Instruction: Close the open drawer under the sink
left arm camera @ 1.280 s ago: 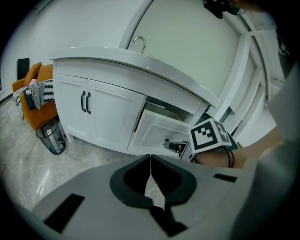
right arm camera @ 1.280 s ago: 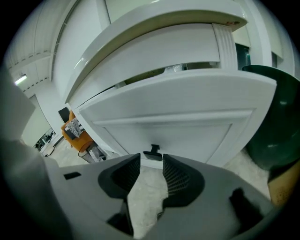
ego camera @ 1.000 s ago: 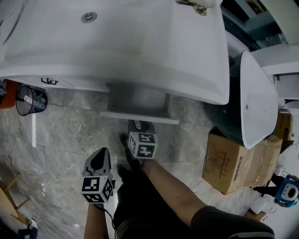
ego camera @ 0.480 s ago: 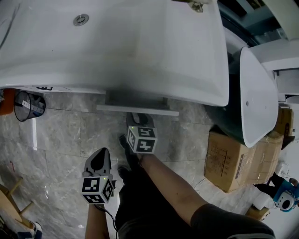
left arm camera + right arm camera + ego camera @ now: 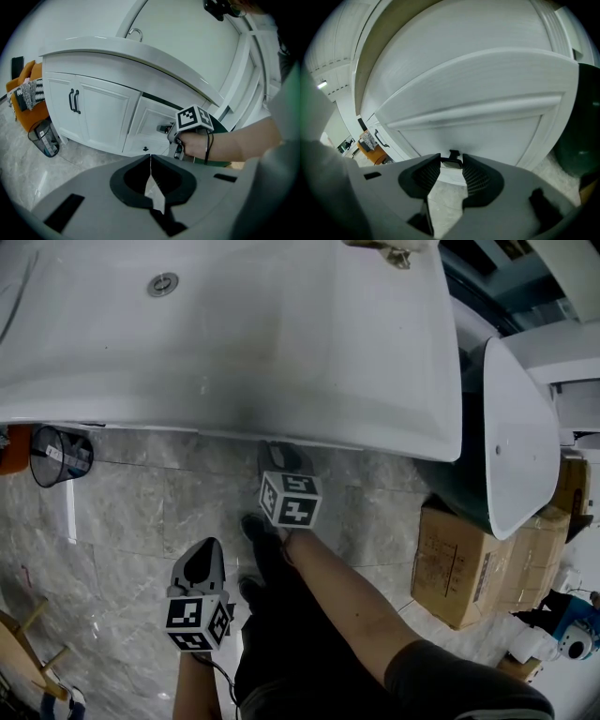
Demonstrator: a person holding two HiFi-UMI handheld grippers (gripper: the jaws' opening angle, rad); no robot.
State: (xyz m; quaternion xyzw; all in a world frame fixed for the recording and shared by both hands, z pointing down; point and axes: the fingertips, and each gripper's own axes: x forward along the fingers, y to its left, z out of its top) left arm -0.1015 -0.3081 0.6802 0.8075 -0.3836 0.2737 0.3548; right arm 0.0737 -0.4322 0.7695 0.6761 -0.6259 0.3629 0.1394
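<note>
Since the earlier frames the drawer [image 5: 151, 117] has slid inward. One second ago its grey interior and white front stood clear of the front edge of the sink [image 5: 281, 343] in the head view. Now no part of it shows past that edge, and the right gripper [image 5: 280, 457] has advanced with it.

At the left, a wire basket [image 5: 58, 454] stands on the marble floor [image 5: 141, 512] below the sink's left end. The left gripper [image 5: 200, 555] is held low over the floor, well apart from the cabinet, with its jaws together and nothing between them.

The drawer front is a white panel with a raised frame. In the left gripper view it sits right of the double cabinet doors [image 5: 89, 115] and looks level, or nearly level, with the cabinet face.

The right gripper is at the drawer front, directly below the sink's front edge. Its jaws stand apart. In its own view a small dark knob [image 5: 453, 153] shows between the fingertips; contact with the knob cannot be confirmed. The drawer panel fills that view above the jaws.
</note>
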